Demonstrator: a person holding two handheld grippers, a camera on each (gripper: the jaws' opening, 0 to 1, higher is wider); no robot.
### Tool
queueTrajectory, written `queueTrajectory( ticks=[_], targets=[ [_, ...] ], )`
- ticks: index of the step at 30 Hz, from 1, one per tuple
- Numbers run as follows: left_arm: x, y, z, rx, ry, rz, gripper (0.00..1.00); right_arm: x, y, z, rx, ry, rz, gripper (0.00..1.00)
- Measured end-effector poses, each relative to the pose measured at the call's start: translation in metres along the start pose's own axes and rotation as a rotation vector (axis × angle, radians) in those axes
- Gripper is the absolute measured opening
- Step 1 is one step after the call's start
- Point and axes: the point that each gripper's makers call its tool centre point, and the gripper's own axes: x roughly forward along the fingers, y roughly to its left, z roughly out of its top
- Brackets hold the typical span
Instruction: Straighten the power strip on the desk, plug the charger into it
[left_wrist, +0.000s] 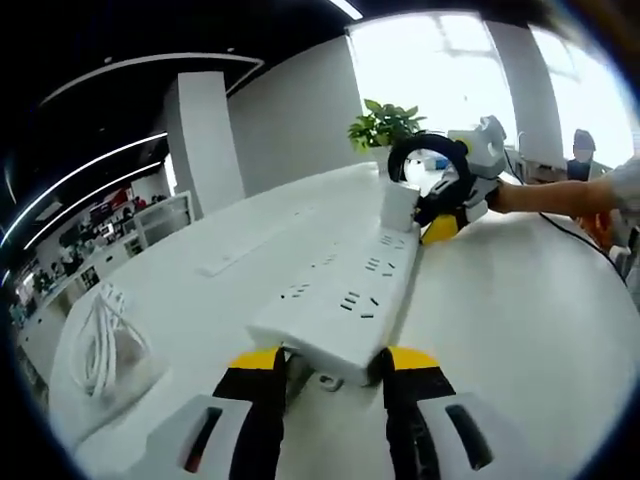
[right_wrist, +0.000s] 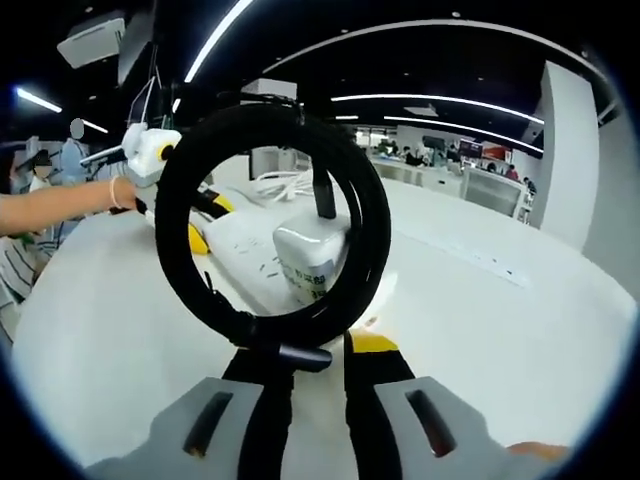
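A long white power strip (left_wrist: 345, 290) lies on the white desk (left_wrist: 520, 330), running away from me. My left gripper (left_wrist: 335, 358) is shut on its near end, one yellow-tipped jaw on each side. At the far end a white charger (left_wrist: 399, 206) stands upright on the strip. Its black cable is wound into a coil (left_wrist: 430, 150), and the right gripper (left_wrist: 448, 212) comes in from the right beside it. In the right gripper view, the coil (right_wrist: 190, 270) rings the charger (right_wrist: 310, 258), and my right gripper (right_wrist: 315, 345) is shut on the coil's bottom. The left gripper (right_wrist: 195, 225) holds the strip (right_wrist: 245, 245) beyond.
A bundle of white cable (left_wrist: 100, 340) lies at the desk's left edge. A flat white bar (left_wrist: 232, 262) sits on the desk left of the strip. A potted plant (left_wrist: 385, 125) stands at the far side. A thin black cable (left_wrist: 580, 238) trails at the right, near a person's sleeve (left_wrist: 615, 190).
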Motion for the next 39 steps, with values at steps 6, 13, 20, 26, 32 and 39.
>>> queueTrajectory(
  ticks=[6, 13, 20, 26, 32, 39],
  targets=[
    [-0.002, -0.003, 0.000, 0.016, -0.002, -0.010, 0.38, -0.005, 0.005, -0.001, -0.008, 0.011, -0.010, 0.17],
    [-0.003, -0.005, 0.000, 0.021, 0.001, -0.020, 0.38, -0.009, 0.007, -0.002, -0.002, 0.014, -0.012, 0.16],
    [-0.003, -0.008, 0.001, 0.028, 0.002, -0.031, 0.38, -0.013, 0.009, -0.003, -0.003, 0.021, -0.018, 0.16],
    [-0.003, -0.013, 0.002, 0.030, 0.005, -0.034, 0.38, -0.014, 0.008, -0.004, 0.002, 0.023, -0.017, 0.16],
    [-0.003, -0.016, 0.002, 0.030, 0.001, -0.034, 0.38, -0.018, 0.010, -0.005, 0.002, 0.024, -0.019, 0.16],
    [-0.002, -0.014, 0.002, 0.029, -0.011, -0.030, 0.39, -0.018, 0.008, -0.006, 0.004, 0.008, -0.008, 0.16]
  ],
)
